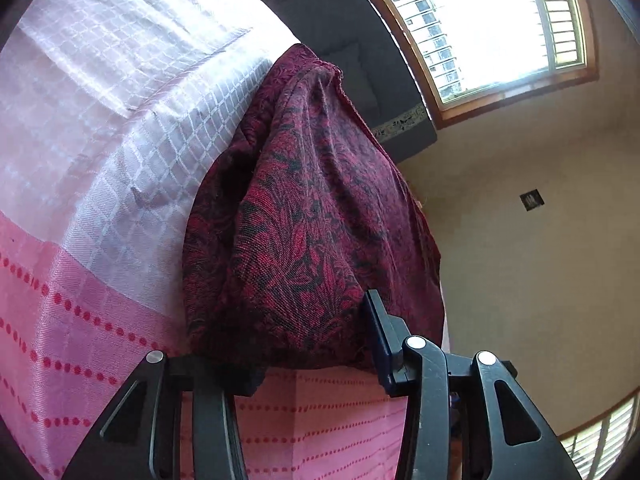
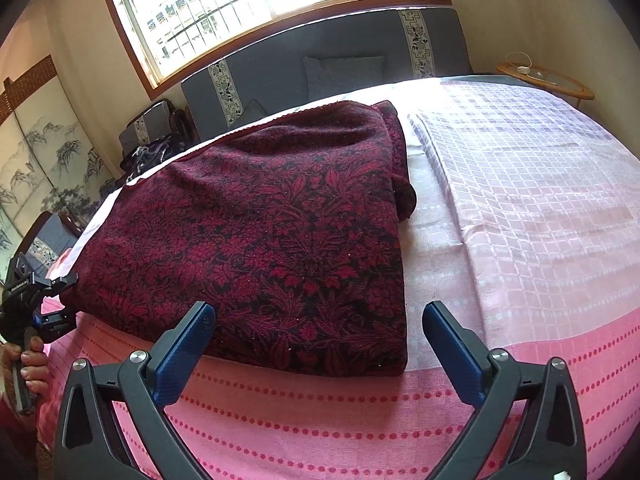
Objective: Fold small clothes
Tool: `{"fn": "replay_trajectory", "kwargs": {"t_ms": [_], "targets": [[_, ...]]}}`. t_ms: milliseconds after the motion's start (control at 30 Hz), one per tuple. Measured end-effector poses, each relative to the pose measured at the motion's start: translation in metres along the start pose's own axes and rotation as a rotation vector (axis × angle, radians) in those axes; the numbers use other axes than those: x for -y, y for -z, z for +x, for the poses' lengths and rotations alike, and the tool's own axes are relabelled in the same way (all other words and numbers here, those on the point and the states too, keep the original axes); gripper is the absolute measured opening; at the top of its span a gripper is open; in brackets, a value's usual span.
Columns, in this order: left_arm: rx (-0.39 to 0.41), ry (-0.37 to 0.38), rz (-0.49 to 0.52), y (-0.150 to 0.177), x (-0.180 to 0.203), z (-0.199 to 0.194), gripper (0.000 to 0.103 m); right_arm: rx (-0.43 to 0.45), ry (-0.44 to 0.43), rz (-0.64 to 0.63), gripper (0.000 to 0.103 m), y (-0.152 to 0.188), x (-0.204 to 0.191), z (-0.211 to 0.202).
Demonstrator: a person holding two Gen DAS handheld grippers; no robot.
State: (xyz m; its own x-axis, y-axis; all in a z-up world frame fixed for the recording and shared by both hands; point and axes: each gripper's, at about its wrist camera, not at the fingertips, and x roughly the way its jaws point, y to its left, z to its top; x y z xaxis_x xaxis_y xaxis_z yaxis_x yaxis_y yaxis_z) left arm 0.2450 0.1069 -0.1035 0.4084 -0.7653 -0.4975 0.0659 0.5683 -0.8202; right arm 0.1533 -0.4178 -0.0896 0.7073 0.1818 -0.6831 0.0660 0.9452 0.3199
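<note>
the dark red patterned cloth (image 2: 260,224) lies folded on the pink bedspread (image 2: 520,216), soft, thickish and limp, best pinched at a corner; right gripper (image 2: 316,336) gapes empty before it, left gripper (image 1: 288,344) seemingly nips its edge, partly hidden.
</note>
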Motion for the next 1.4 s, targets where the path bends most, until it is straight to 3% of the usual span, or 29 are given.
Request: {"fn": "replay_trajectory", "kwargs": {"t_ms": [233,367,667,933,1100,1167,1267,1400], "targets": [[-0.102,0.012,0.014,-0.038,-0.006,0.008,0.050,-0.003,0.006,0.002,0.103,0.000,0.000,0.000],[-0.146,-0.019,0.093,-0.059,-0.010,0.007,0.063,-0.009,0.008,-0.001,0.103,0.000,0.000,0.001],[-0.304,0.050,0.171,-0.109,-0.010,0.037,0.063,-0.024,0.029,-0.003,0.103,-0.001,-0.001,0.005],[-0.341,0.048,0.270,-0.129,-0.005,0.047,0.063,-0.027,0.044,-0.003,0.103,0.001,-0.004,0.005],[-0.263,0.076,0.256,-0.119,-0.012,0.036,0.036,-0.025,0.049,-0.004,0.103,0.003,-0.006,0.003],[-0.237,0.071,0.243,-0.120,-0.016,0.033,0.029,0.032,0.066,0.022,0.103,0.004,-0.003,-0.007],[-0.248,0.069,0.213,-0.119,-0.020,0.036,0.029,0.124,0.027,0.059,0.102,0.005,0.001,-0.026],[-0.263,0.047,0.213,-0.126,-0.018,0.039,0.032,0.139,-0.034,0.032,0.087,-0.008,-0.020,-0.034]]}}
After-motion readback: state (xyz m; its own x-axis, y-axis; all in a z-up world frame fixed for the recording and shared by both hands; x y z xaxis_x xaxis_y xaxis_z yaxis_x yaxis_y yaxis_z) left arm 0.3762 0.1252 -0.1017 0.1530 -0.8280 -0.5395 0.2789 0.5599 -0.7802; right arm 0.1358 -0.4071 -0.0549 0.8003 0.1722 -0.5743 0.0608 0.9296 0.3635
